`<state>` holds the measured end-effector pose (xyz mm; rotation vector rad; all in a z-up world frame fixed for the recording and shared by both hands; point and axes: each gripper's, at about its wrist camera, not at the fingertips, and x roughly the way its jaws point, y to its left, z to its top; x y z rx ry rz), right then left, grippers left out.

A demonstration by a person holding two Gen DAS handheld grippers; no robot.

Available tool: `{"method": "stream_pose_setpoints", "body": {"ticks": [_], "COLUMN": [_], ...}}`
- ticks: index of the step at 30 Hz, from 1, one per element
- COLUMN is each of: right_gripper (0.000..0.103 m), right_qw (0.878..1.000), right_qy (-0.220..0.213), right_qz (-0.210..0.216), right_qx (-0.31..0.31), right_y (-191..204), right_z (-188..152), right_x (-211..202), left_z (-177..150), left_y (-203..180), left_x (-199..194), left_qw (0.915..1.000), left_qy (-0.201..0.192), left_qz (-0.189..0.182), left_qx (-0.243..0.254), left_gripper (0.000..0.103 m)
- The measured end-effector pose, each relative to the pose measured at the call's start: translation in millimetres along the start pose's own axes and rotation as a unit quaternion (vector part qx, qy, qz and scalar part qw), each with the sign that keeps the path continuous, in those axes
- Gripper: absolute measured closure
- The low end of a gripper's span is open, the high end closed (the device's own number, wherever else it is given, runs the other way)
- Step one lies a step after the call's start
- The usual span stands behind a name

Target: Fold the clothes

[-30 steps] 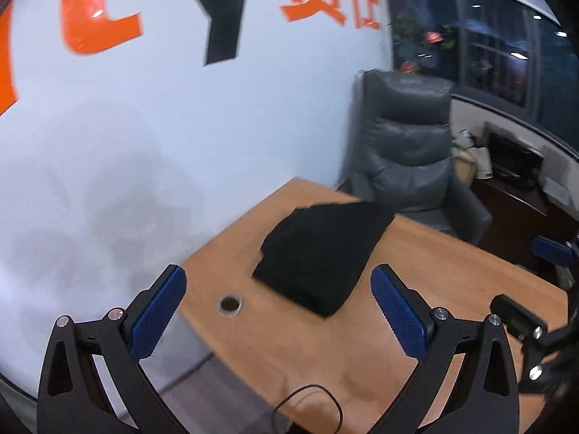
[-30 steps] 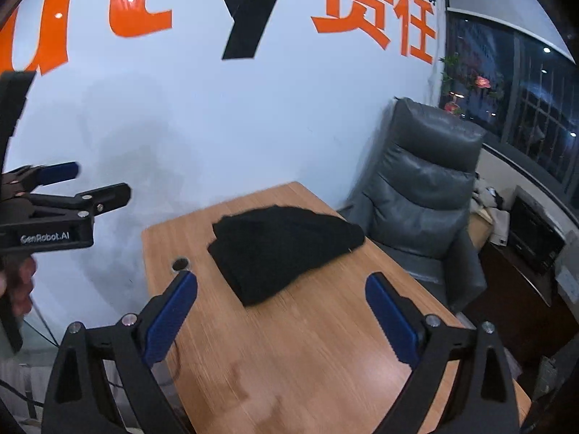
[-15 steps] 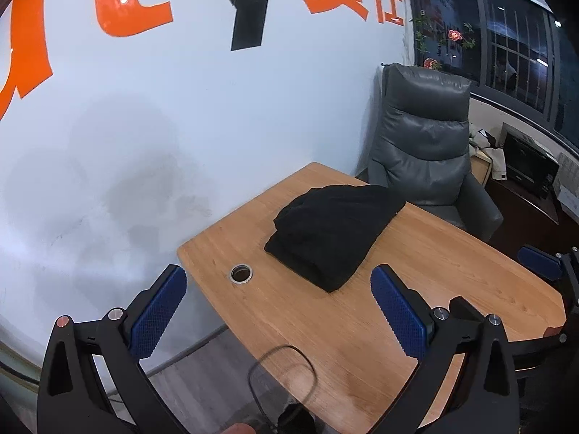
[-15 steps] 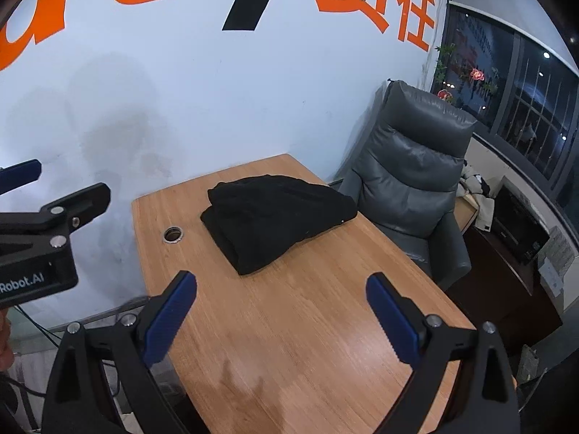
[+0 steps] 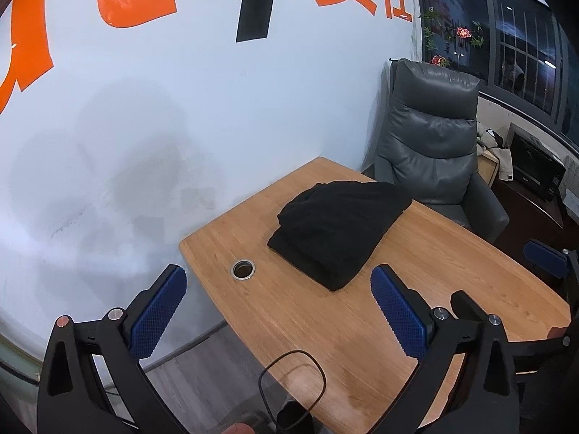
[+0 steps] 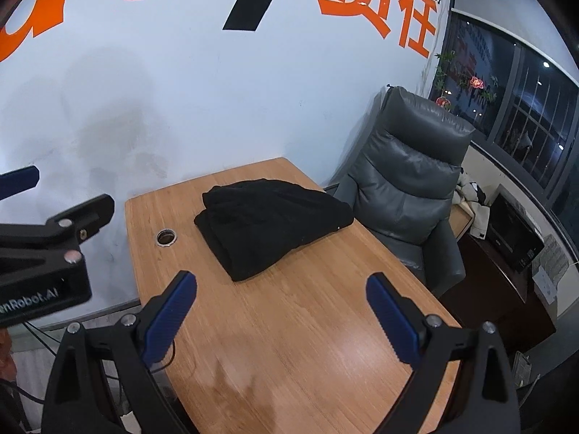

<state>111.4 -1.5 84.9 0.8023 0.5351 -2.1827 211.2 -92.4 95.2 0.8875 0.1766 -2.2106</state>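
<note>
A black garment (image 5: 336,231) lies folded in a thick rectangle on the far part of the wooden table (image 5: 416,311); it also shows in the right wrist view (image 6: 267,228). My left gripper (image 5: 278,307) is open and empty, held above the table's near left edge, well short of the garment. My right gripper (image 6: 282,311) is open and empty, above the middle of the table (image 6: 325,325), also short of the garment. The left gripper's body (image 6: 43,253) shows at the left of the right wrist view.
A round cable hole (image 5: 243,269) sits in the table left of the garment. A grey leather chair (image 5: 434,152) stands behind the table's far corner. A white wall with orange letters runs along the left. A black cable loop (image 5: 293,379) hangs by the near edge.
Both grippers have pulled back and risen from the table, so the garment looks smaller and farther. The garment has not moved. Both grippers stay open.
</note>
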Motion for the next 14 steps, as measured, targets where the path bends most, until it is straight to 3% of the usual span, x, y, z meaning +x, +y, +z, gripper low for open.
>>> {"method": "stream_pose_setpoints", "body": {"ticks": [7,10,14], "right_gripper": [0.006,0.006,0.006], "right_qw": [1.000,1.000,1.000], "right_qy": [-0.004,-0.005,-0.006], "right_qz": [0.001,0.002,0.005], "right_qx": [-0.003,-0.006,-0.007], "right_y": [-1.4,-0.9,1.2], "right_z": [3.9,4.9,6.7], "right_x": [2.4,3.7,6.4], "left_z": [4.5,4.1,3.2], "left_y": [0.4,0.2,-2.3], "left_x": [4.9,1.7,-2.1], "left_qw": [0.9998,0.9998,0.9998], "left_qy": [0.007,-0.006,-0.011], "left_qz": [-0.017,0.002,-0.007], "left_qx": [-0.013,-0.017,-0.017], "left_gripper": [0.000,0.000,0.000]}}
